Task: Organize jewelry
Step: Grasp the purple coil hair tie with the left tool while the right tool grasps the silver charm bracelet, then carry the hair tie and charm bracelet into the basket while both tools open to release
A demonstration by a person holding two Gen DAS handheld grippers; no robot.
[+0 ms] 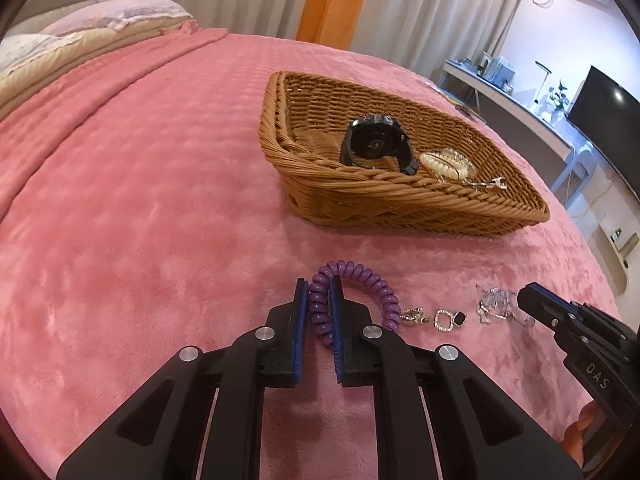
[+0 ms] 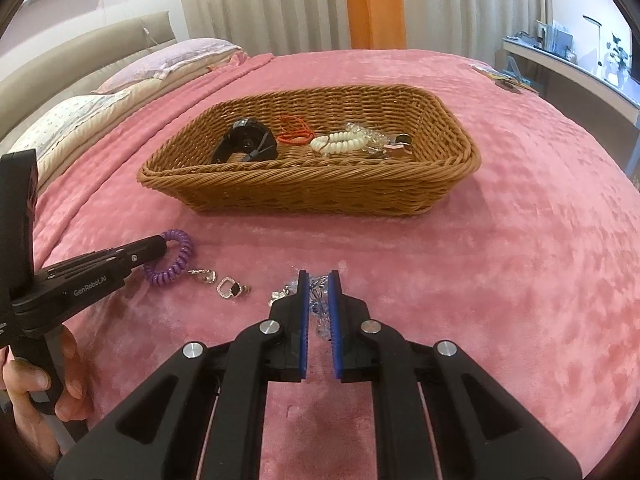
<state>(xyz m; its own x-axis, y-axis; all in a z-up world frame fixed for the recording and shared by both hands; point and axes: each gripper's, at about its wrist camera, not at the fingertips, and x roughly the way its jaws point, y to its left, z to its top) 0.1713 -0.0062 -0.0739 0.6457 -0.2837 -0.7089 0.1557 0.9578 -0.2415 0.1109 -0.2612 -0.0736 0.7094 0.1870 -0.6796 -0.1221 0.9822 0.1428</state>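
In the basket (image 2: 304, 196) (wicker): watch (image 2: 244, 145), bracelets; left gripper (image 1: 320, 292) pinches purple coil (image 1: 360, 280), right gripper (image 2: 319, 288) crystals (image 2: 318, 304).

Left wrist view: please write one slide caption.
Left gripper closed on purple coil bracelet, wicker basket ahead on pink blanket.

One basket (image 2: 308, 196), one watch (image 2: 244, 146), two coil bracelets (image 2: 170, 258) (image 2: 340, 142)

Left tongs (image 1: 320, 292) nearly closed, low over bed — right tongs (image 2: 319, 286) likewise.
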